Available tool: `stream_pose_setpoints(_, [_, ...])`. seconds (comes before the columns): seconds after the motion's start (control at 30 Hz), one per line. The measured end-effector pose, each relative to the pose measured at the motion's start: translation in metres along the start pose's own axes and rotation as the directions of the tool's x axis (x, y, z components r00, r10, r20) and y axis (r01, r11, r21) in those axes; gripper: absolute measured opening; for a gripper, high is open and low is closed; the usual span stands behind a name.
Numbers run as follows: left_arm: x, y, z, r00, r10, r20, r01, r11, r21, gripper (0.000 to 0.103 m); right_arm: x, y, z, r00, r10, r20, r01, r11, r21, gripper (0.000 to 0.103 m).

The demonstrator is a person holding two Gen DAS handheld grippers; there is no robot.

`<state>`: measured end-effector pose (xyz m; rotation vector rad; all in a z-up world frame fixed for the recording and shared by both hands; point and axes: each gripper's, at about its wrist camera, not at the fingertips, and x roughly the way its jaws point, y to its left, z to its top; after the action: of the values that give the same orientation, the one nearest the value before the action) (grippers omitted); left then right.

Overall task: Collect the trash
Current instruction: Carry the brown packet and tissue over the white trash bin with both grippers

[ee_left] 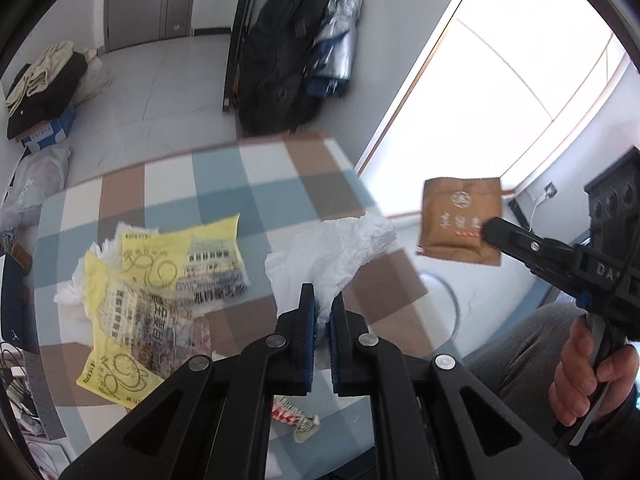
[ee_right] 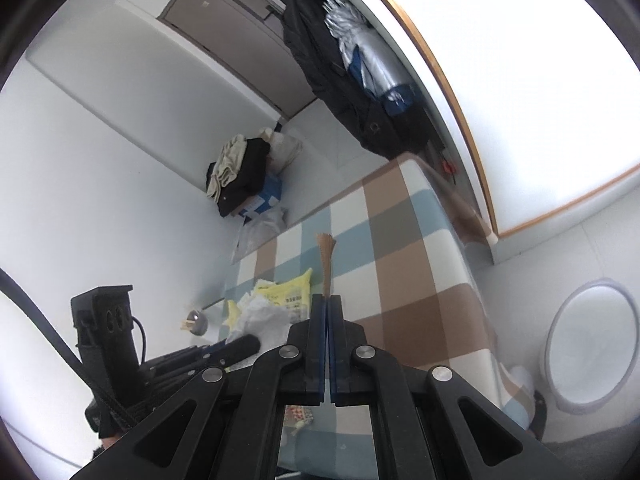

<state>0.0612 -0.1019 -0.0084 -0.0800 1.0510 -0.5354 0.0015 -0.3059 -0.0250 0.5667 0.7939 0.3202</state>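
While held out past the checked-cloth bench (ee_left: 280, 168), pinches brown square foil sachet (ee_left: 460, 216) in right gripper (ee_left: 490, 227) fingers, likely bound for round white bin (ee_right: 592, 344); clamps crumpled white tissue (ee_left: 332, 248) in left gripper (ee_left: 322, 298); 2 yellow printed wrappers (ee_left: 180, 264) uncollected.
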Motion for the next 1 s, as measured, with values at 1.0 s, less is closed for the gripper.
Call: stream_pose_setpoints(1.0, [0.135, -0.187, 0.021, 0.895, -0.344, -0.285, 0.387, 0.916, 0.108, 0.002, -0.194, -0.159, -0.046, 0.893, -0.425, 0.151, 0.392, 0.897, 0.205, 0.001])
